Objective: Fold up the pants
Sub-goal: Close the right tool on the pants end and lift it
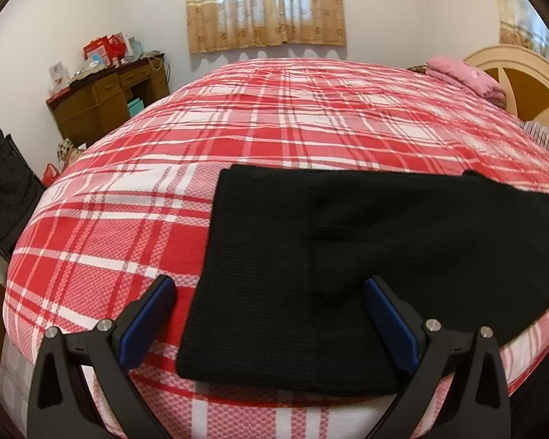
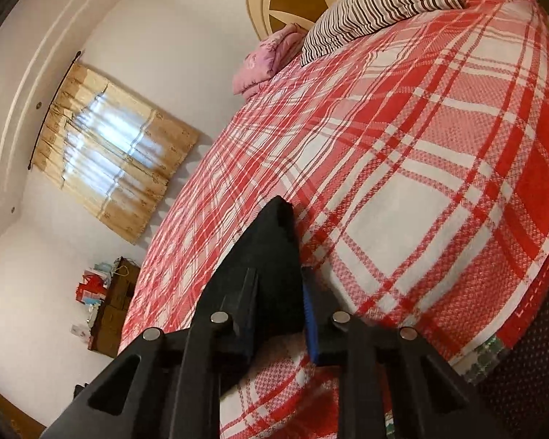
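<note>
The black pants [image 1: 366, 256] are lying flat on the red plaid bed [image 1: 128, 219] near its front edge. The left tongs [image 1: 271, 292] are hovering spread wide over the pants' near end. The right tongs [image 2: 278, 292] are pinching a fold of the pants [image 2: 271, 248].

A red-and-white plaid bedspread [image 1: 274, 120] covers the bed. At its head stand a cream headboard [image 1: 523, 77], a striped pillow [image 2: 377, 7] and a folded pink blanket [image 1: 461, 75]. Beige curtains [image 1: 265, 7] hang over the window. A brown bench [image 1: 106, 98] carrying red boxes [image 1: 104, 49] stands against the far wall.
</note>
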Motion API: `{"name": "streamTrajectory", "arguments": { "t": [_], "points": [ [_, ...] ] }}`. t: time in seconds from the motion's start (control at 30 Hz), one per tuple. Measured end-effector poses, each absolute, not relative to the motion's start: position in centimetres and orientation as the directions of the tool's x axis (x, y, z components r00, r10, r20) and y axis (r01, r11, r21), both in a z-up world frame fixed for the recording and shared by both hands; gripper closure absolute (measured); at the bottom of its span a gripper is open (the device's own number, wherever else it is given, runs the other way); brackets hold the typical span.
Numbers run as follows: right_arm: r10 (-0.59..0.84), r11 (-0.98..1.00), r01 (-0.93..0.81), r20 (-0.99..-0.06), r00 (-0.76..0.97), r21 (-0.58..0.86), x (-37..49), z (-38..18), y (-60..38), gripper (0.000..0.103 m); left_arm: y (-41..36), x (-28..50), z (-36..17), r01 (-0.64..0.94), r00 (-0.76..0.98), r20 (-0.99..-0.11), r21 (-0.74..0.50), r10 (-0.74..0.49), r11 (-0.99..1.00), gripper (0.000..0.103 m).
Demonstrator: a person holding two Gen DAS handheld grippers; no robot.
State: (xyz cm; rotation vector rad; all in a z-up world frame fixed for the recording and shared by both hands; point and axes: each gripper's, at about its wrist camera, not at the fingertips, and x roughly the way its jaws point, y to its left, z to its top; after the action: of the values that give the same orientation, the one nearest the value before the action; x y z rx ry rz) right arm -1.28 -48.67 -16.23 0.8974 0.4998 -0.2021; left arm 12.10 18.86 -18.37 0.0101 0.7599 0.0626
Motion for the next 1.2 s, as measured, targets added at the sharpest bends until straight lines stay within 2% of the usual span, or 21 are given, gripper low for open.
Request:
{"name": "streamTrajectory", "arguments": {
  "t": [0.17,0.3,0.47,0.67,0.9,1.2],
  "points": [
    [0.008,0.662,0.344,-0.466,0.885,0.665,-1.2,-14.1,-47.2,0.083,19.9,11.8,-17.1,-0.098,0.749,-0.657,0.011,0.081,0.995,0.000],
    [0.010,0.733,0.284,-0.427,0.904,0.618,-0.6,-11.0,-45.0,0.083,21.0,12.2,-17.6,-0.123,0.729,-0.680,-0.018,0.078,0.992,0.000],
    [0.063,0.818,0.163,-0.368,0.928,0.551,0.5,-6.5,-40.5,0.084,20.5,12.3,-18.0,-0.108,0.723,-0.687,-0.011,0.071,0.994,0.000],
    [0.145,0.879,0.040,-0.346,0.927,0.476,2.0,-3.5,-35.1,0.084,20.1,12.2,-18.1,-0.091,0.725,-0.685,0.005,0.070,0.996,0.000],
    [0.249,0.897,-0.078,-0.353,0.902,0.434,3.9,-2.8,-29.0,0.085,20.0,12.1,-18.1,-0.086,0.726,-0.684,0.005,0.066,0.996,0.000],
    [0.364,0.880,-0.182,-0.375,0.853,0.439,6.4,-4.6,-23.5,0.085,20.0,12.1,-18.1,-0.083,0.728,-0.683,0.009,0.067,0.996,0.000]
  ]
}}
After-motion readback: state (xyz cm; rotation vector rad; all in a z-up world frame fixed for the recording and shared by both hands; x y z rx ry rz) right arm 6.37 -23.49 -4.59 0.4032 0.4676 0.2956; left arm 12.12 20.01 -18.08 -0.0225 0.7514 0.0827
